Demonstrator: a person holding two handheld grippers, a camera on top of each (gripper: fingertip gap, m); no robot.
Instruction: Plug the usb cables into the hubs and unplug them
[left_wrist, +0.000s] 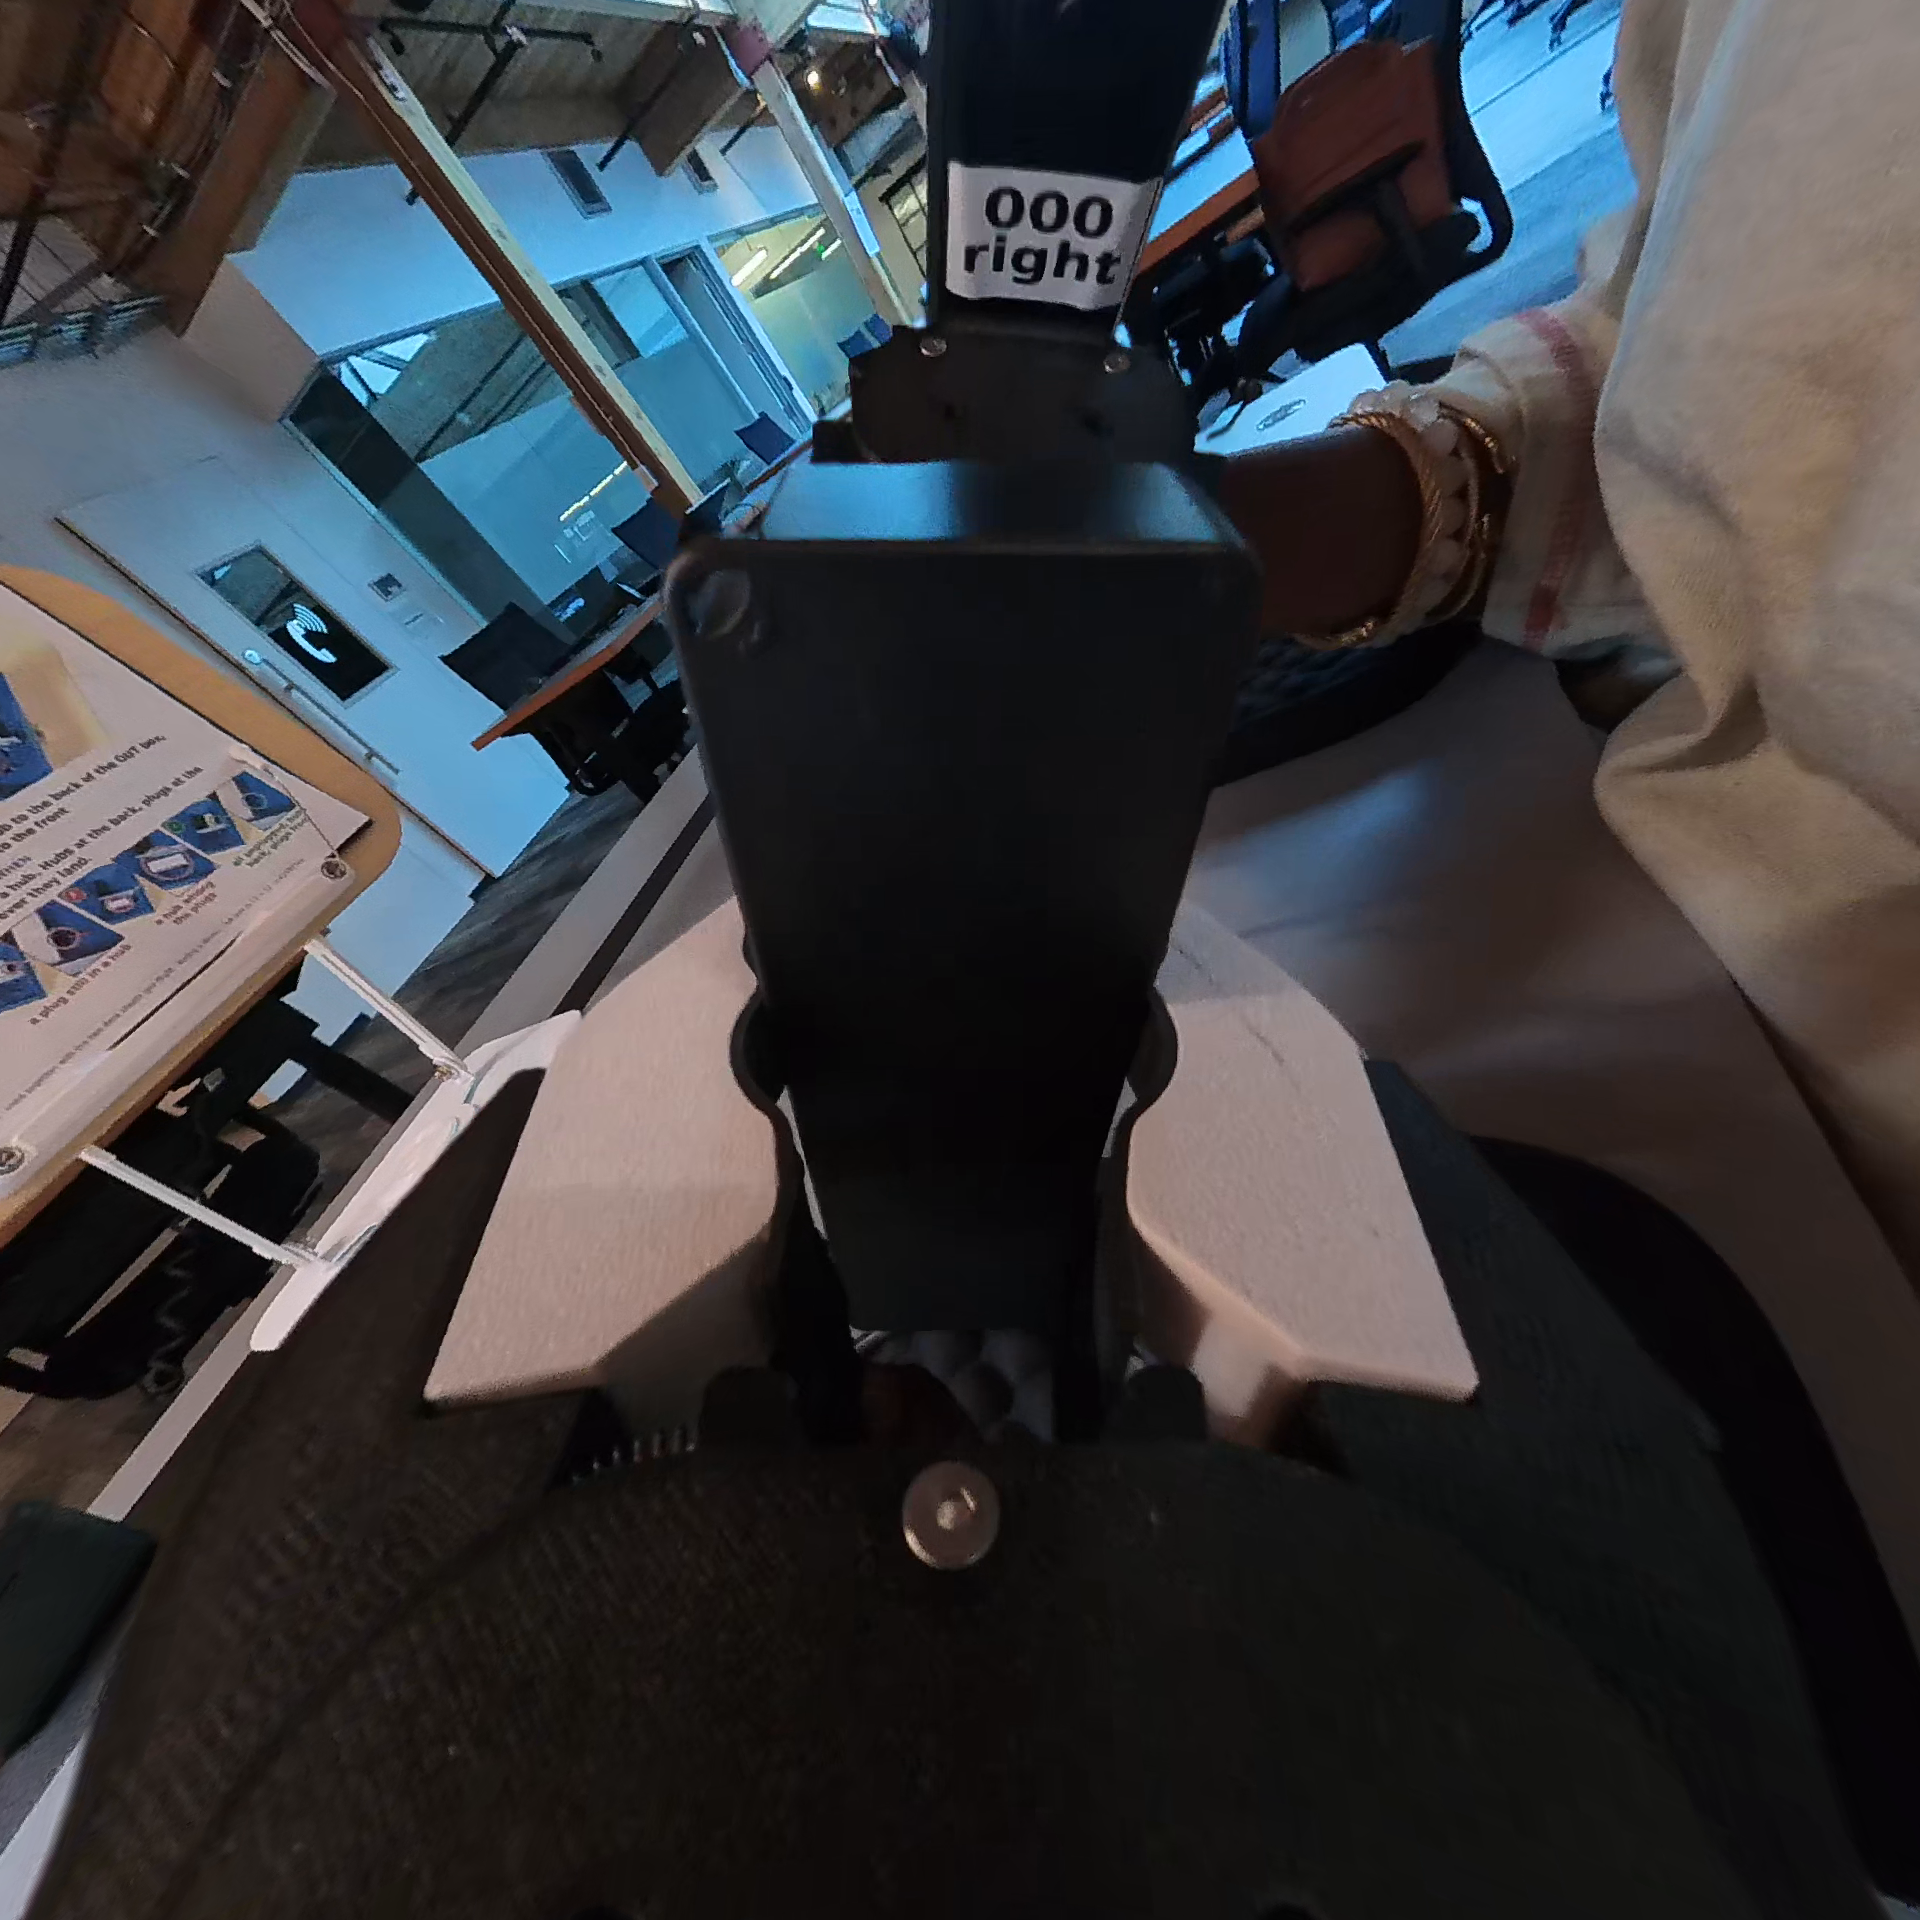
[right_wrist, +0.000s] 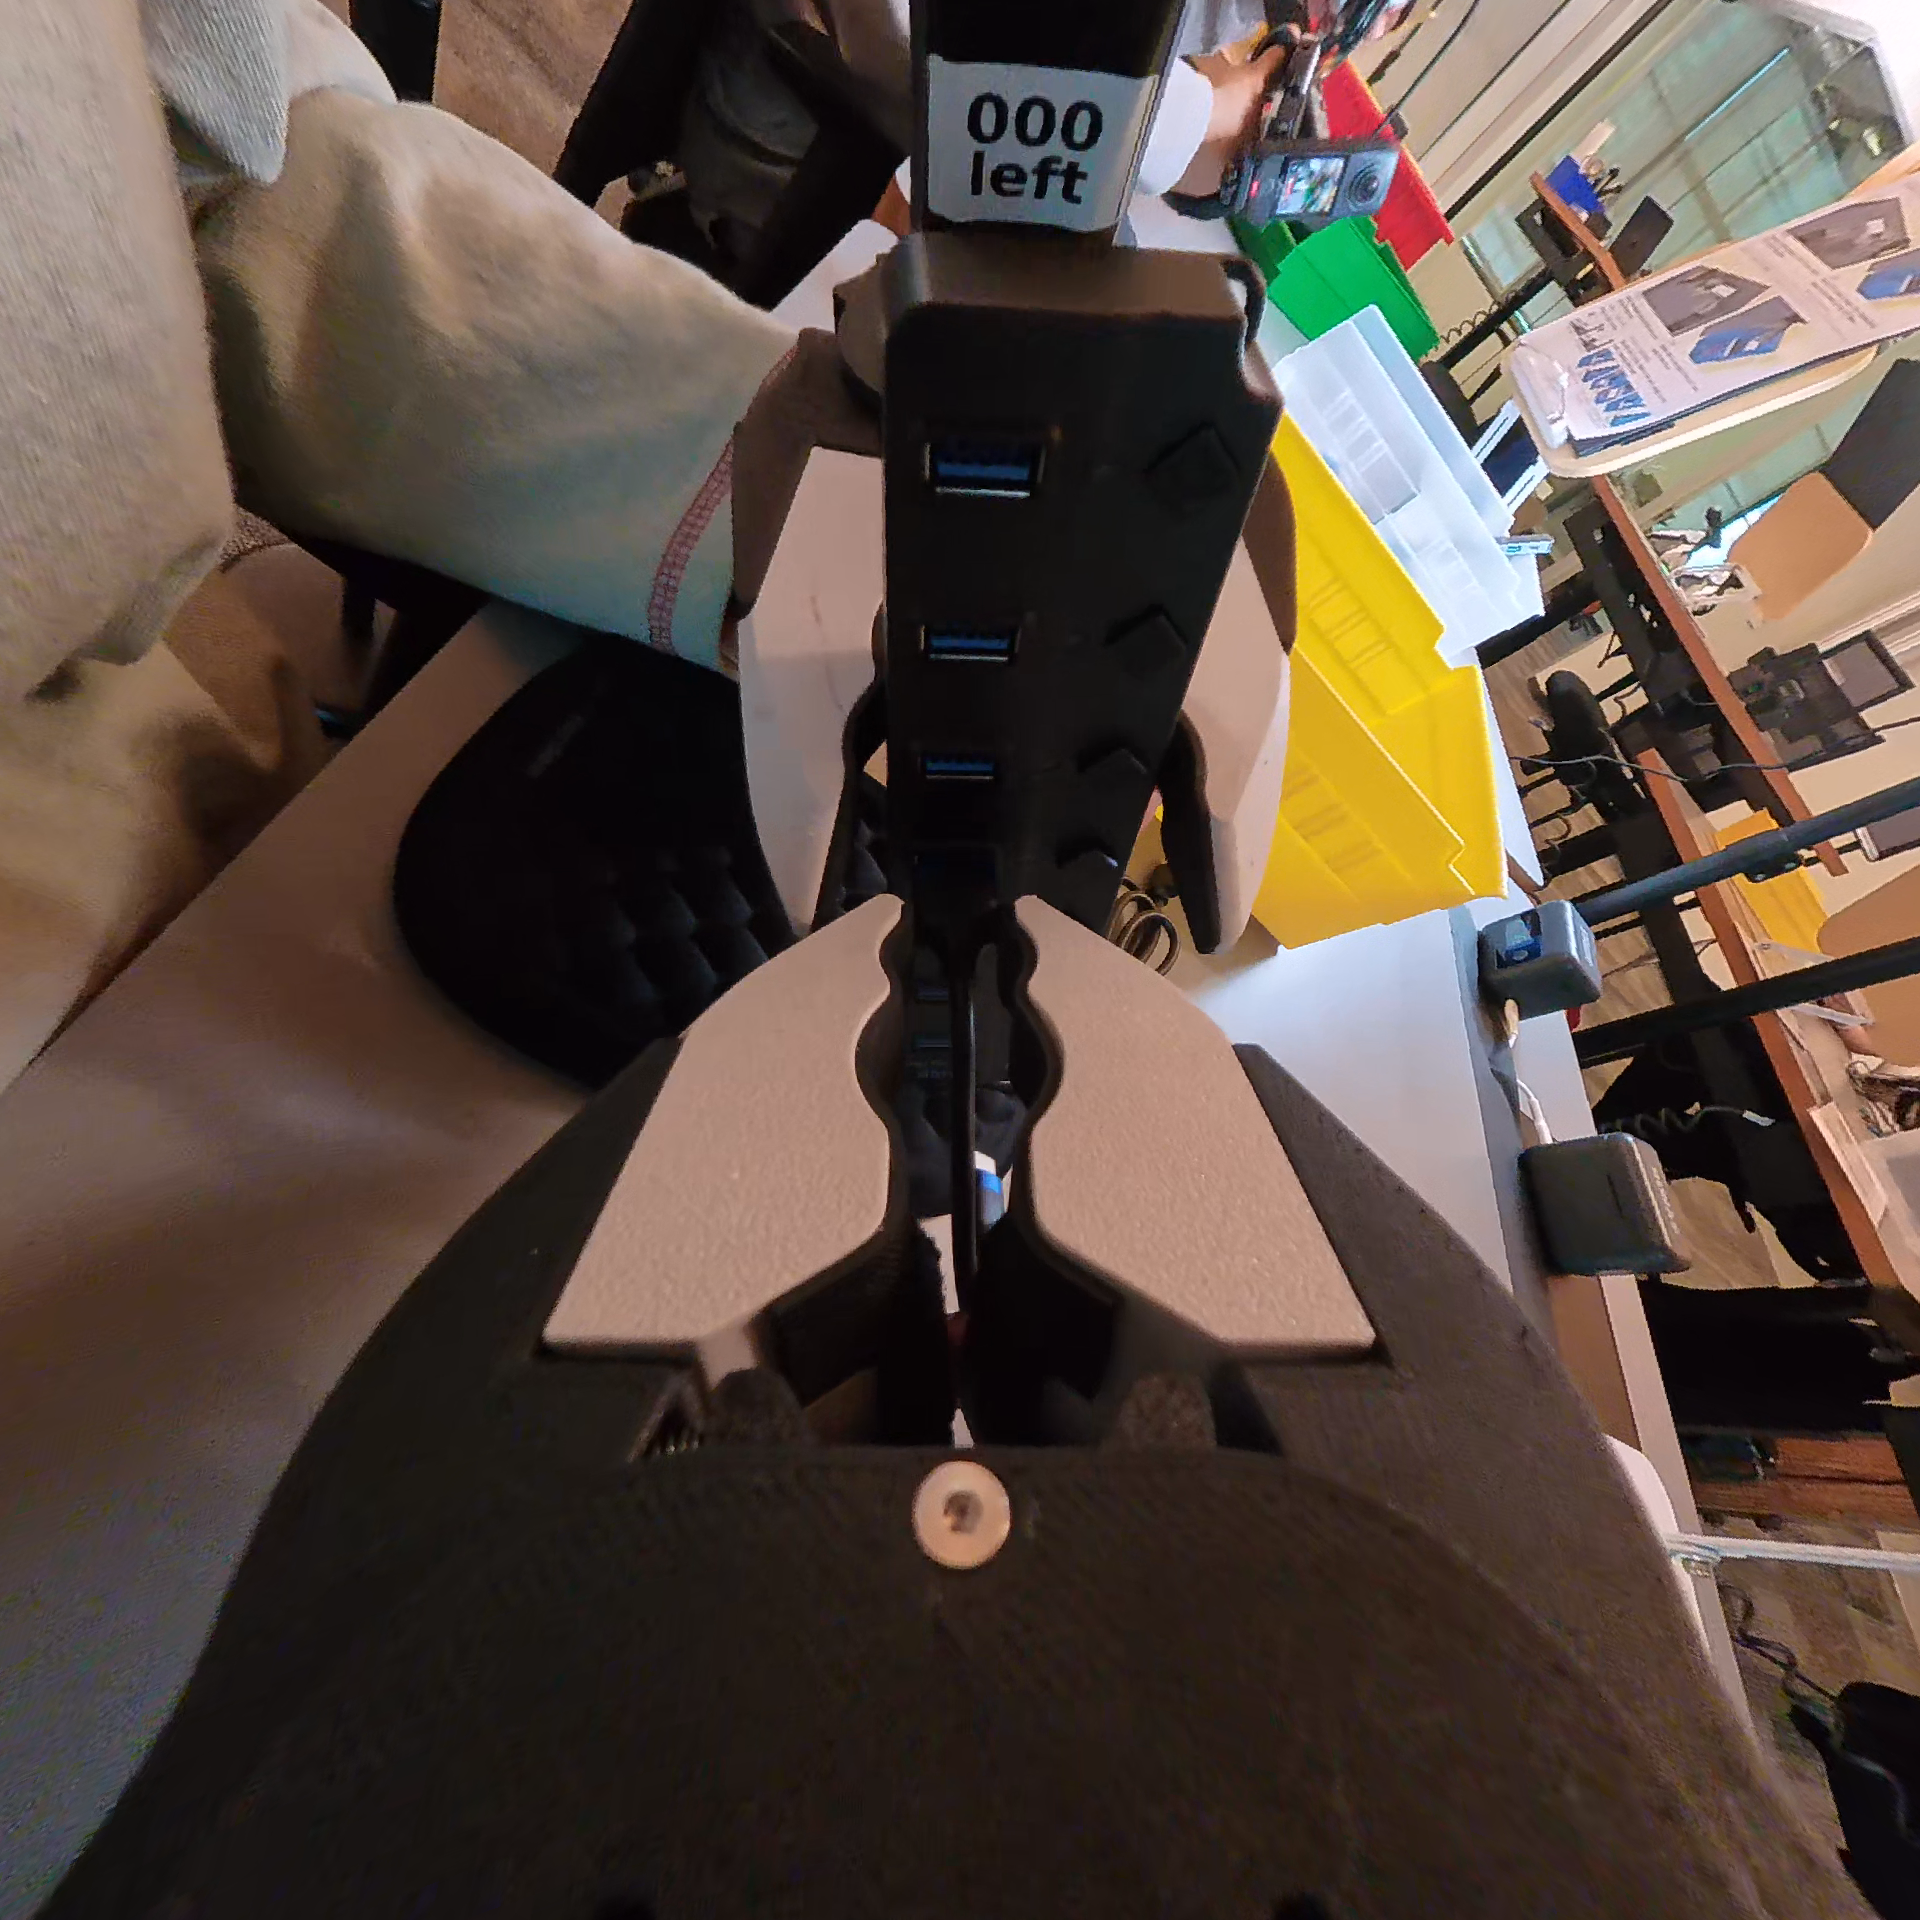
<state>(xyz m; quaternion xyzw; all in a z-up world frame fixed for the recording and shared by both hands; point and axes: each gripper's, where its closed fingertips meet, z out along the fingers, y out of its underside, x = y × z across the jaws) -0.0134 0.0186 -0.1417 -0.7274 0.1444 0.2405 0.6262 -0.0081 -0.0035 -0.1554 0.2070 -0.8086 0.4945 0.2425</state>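
A black USB hub (right_wrist: 1060, 520) with blue ports stands upright between the two grippers. My left gripper (left_wrist: 956, 987) is shut on the hub (left_wrist: 956, 779) and shows only its plain back. In the right wrist view the left gripper's white fingers (right_wrist: 805, 644) clamp the hub's sides. My right gripper (right_wrist: 961, 925) is shut on a black USB plug (right_wrist: 951, 873) that sits at the hub's fourth port. The plug's thin black cable (right_wrist: 966, 1091) runs back between the jaws. Three blue ports above it are empty.
Yellow (right_wrist: 1371, 727), clear (right_wrist: 1392, 468), green (right_wrist: 1340, 270) and red (right_wrist: 1382, 135) bins line the white table (right_wrist: 1340, 997) on the right. A small camera (right_wrist: 1309, 182) stands behind them. An instruction board (left_wrist: 156, 883) stands at the left. A person's cream sleeves (left_wrist: 1714, 520) flank both views. Left and right tips are no more than a few centimetres apart.
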